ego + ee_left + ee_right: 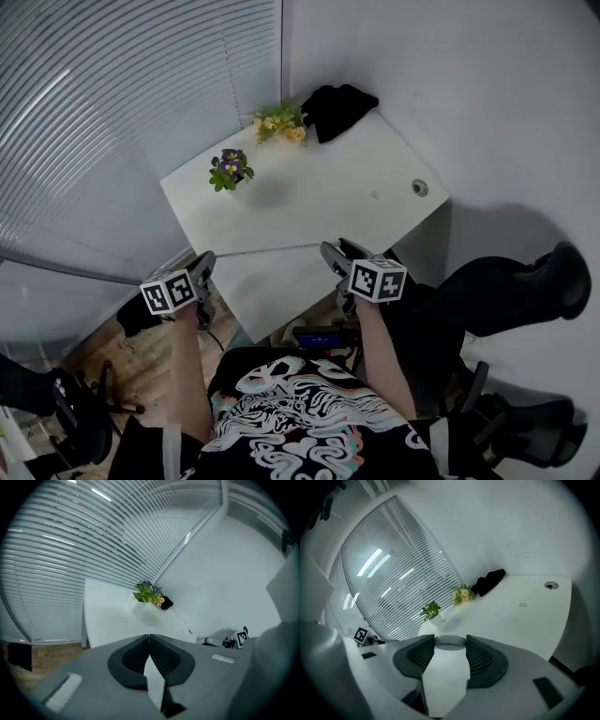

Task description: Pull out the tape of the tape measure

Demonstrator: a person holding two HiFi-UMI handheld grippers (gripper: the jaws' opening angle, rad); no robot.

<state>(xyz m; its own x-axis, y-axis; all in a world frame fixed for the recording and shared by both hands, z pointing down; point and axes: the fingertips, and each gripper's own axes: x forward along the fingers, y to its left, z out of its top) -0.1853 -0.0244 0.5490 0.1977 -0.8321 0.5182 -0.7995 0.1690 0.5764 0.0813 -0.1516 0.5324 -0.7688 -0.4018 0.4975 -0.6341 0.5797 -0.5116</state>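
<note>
In the right gripper view a flat, round grey thing, which I take for the tape measure (450, 643), sits between the tips of my right gripper (450, 639), and both pads touch it. No tape shows pulled out. From the head view the right gripper (334, 253) hangs just off the near edge of the white table (309, 202); the tape measure cannot be made out there. My left gripper (205, 265) hangs off the table's near left corner. Its jaws (149, 637) are shut tight with nothing visible between them.
On the table's far side stand a pot of purple flowers (230, 170), a yellow bouquet (279, 122) and a black cloth (338, 108). A round cable hole (420, 187) lies near the right edge. Window blinds (122, 112) run along the left, a white wall (469, 84) on the right.
</note>
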